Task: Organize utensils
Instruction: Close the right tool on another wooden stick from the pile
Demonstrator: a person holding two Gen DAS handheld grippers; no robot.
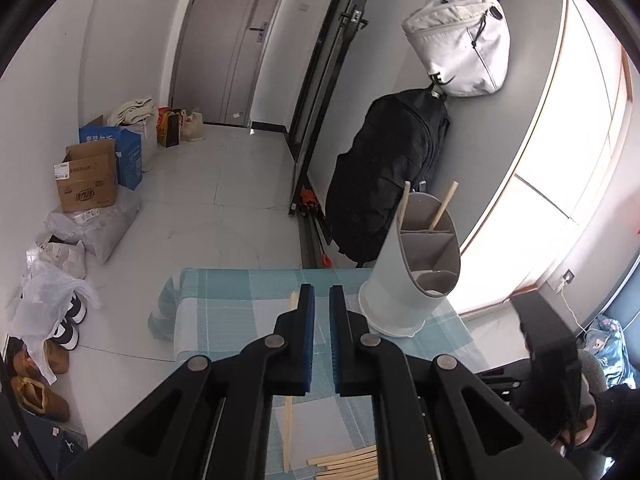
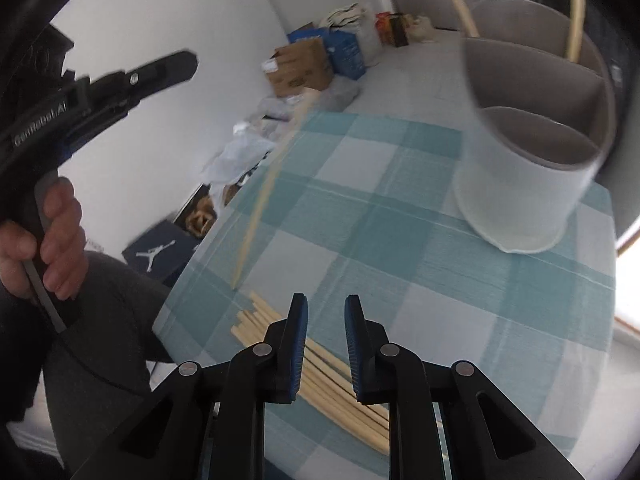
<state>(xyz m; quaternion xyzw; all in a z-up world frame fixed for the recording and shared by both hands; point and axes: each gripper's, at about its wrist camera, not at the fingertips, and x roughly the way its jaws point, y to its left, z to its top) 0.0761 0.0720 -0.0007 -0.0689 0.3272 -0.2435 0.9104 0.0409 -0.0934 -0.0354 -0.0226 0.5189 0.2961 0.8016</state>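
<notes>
white bag [image 1: 460, 52], black backpack [image 1: 384, 176], cardboard box [image 1: 86, 180]

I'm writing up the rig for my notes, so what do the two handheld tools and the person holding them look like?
Both the left tool and the right tool are matte black plastic with blue ribbed pads inside the fingers and round silver pivot pins. Seen from the right wrist, the left tool's body carries white lettering, a grey trigger and a thin black cable. The person wears dark grey trousers.

Black tongs [image 2: 326, 344] with blue pads, silver rivets.
</notes>
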